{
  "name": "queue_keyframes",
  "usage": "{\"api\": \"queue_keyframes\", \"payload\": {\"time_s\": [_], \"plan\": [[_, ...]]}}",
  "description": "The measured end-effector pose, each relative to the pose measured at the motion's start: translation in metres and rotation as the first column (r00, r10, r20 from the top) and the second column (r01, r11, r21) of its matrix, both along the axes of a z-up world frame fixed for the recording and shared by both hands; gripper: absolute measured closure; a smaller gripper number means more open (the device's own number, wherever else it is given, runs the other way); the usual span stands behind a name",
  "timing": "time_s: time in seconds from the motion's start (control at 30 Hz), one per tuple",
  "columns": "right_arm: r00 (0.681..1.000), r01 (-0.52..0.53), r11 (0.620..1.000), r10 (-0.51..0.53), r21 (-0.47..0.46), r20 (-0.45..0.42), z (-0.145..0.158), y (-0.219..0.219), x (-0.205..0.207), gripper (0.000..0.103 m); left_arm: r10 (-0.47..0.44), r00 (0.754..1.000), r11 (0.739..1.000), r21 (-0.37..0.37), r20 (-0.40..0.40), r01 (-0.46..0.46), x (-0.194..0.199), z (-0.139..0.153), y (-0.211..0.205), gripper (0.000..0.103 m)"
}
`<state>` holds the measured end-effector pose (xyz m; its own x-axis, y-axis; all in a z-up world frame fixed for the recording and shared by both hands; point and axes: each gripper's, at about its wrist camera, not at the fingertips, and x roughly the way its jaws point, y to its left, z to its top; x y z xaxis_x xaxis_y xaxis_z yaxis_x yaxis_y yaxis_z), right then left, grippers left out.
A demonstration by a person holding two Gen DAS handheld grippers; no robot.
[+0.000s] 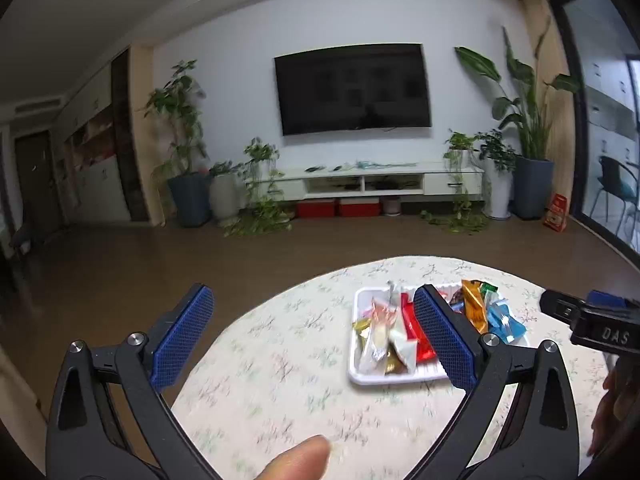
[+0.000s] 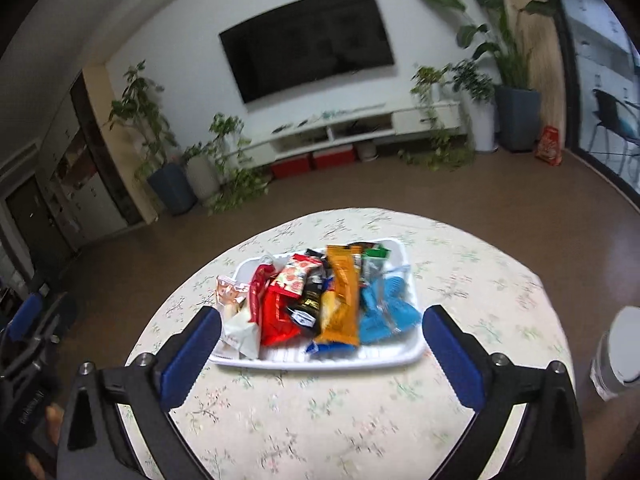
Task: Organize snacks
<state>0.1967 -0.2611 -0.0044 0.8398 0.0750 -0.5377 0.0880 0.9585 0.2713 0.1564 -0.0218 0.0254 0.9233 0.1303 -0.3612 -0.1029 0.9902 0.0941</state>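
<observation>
A white tray (image 2: 320,362) piled with wrapped snacks sits on a round table with a floral cloth (image 2: 320,420). In the pile are an orange packet (image 2: 342,292), a blue packet (image 2: 384,308), a red packet (image 2: 276,316) and a white one (image 2: 240,332). My right gripper (image 2: 322,316) hangs open above the tray's near edge with nothing held. My left gripper (image 1: 312,296) is open and empty, left of the tray (image 1: 392,380). Its right finger hides part of the red packet (image 1: 418,340). The orange packet (image 1: 474,308) and blue packet (image 1: 504,320) show beyond that finger.
A white cup (image 2: 618,352) stands at the table's right edge. A thumb (image 1: 296,460) shows at the bottom of the left wrist view. Brown floor surrounds the table; a wall television (image 1: 352,88), a low white cabinet (image 1: 372,184) and potted plants stand far behind.
</observation>
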Motion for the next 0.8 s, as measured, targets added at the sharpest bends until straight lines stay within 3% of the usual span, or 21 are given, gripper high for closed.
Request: {"api": "queue_keyframes", "payload": {"time_s": [0.1,0.3,0.57,0.8], "plan": [[0.999,0.043,0.998,-0.042,-0.035,0.033,0.005,0.002,-0.028,0.0,-0.017,0.999,0.999,-0.035,-0.036,0.016,-0.022,0.002,0.005,0.001],[0.994,0.087,0.979,-0.071,-0.187,0.087,0.021,0.025,-0.086,0.0,-0.016,0.991,1.0,-0.024,-0.136,0.013,-0.063,-0.007,0.004,0.001],[0.994,0.113,0.974,-0.111,-0.197,0.018,0.014,0.037,-0.146,0.0,-0.051,0.977,0.998,-0.033,-0.205,0.045,-0.099,-0.018,0.004,0.001],[0.995,0.096,0.97,-0.099,-0.224,-0.004,0.007,0.053,-0.185,0.0,-0.108,0.958,0.994,-0.021,-0.266,0.106,-0.129,-0.044,-0.004,0.001]]}}
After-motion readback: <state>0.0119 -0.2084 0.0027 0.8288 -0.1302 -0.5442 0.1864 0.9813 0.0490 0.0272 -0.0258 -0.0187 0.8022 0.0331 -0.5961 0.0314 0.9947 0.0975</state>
